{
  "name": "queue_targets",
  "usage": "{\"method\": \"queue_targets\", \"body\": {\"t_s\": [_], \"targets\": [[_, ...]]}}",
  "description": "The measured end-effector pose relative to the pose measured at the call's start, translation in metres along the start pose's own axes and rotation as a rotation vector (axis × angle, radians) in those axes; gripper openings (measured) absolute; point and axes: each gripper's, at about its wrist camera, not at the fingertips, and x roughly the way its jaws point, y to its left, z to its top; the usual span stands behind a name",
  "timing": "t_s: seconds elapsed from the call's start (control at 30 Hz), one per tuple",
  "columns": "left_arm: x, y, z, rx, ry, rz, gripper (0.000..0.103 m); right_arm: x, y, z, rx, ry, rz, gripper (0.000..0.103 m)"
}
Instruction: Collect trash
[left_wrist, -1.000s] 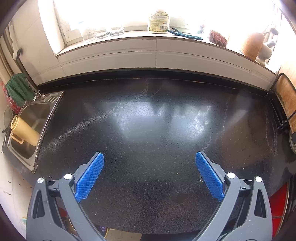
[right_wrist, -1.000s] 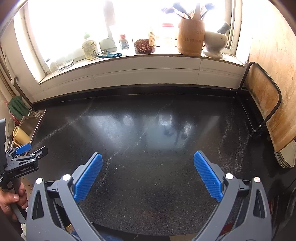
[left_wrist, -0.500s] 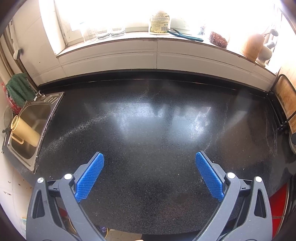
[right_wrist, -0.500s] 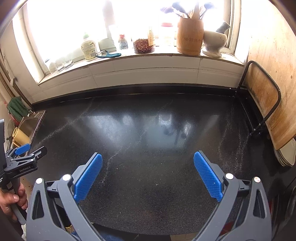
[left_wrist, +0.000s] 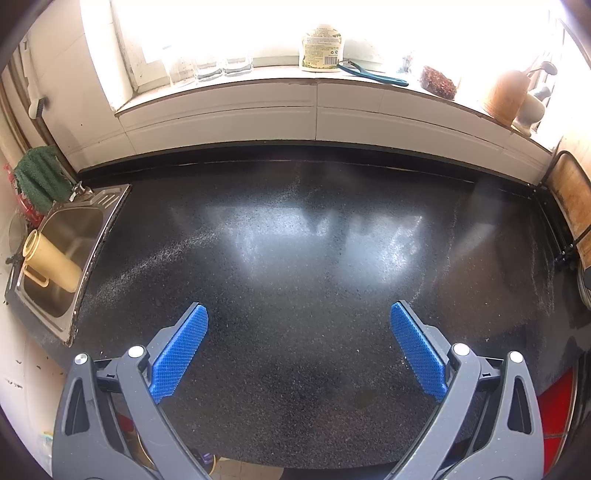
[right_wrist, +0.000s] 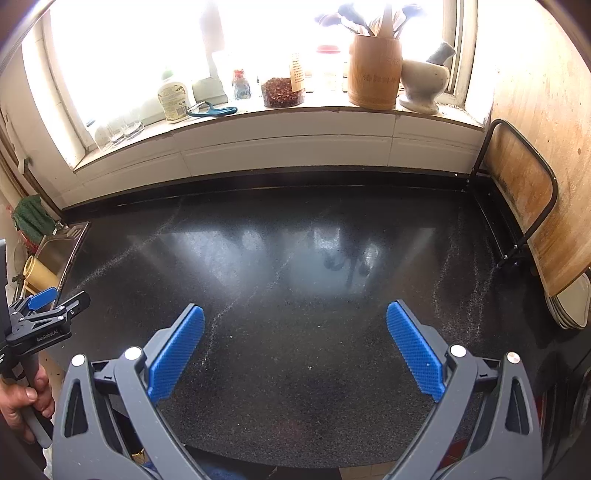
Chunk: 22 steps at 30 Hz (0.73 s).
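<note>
My left gripper (left_wrist: 299, 314) is open and empty, held over the near part of the black speckled counter (left_wrist: 295, 240). My right gripper (right_wrist: 295, 314) is also open and empty over the same counter (right_wrist: 295, 258). The left gripper also shows at the left edge of the right wrist view (right_wrist: 48, 306), held in a hand. I see no piece of trash on the counter in either view, only faint pale streaks of dust or crumbs (left_wrist: 159, 258).
A steel sink (left_wrist: 62, 251) with a yellow jug (left_wrist: 51, 262) lies at the left. The windowsill holds a bottle (right_wrist: 171, 98), a blue peeler (right_wrist: 212, 109), a jar (right_wrist: 282, 92), a wooden utensil holder (right_wrist: 375, 74) and a mortar (right_wrist: 424, 83). A cutting board in a rack (right_wrist: 524, 199) stands right.
Almost nothing has changed. Both grippers stay open and hover in place, with only a very slight drift of the views.
</note>
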Motion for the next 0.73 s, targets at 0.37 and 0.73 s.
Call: {"method": "queue_targets", "body": {"t_s": [0.37, 0.73], "targets": [[-0.001, -0.003, -0.001, -0.005, -0.019, -0.029, 0.096, 0.002, -0.002, 0.001, -0.007, 0.005, -0.001, 0.096], [0.023, -0.003, -0.004, 0.013, 0.015, -0.007, 0.096, 0.030, -0.018, 0.001, -0.014, 0.033, -0.004, 0.096]]}}
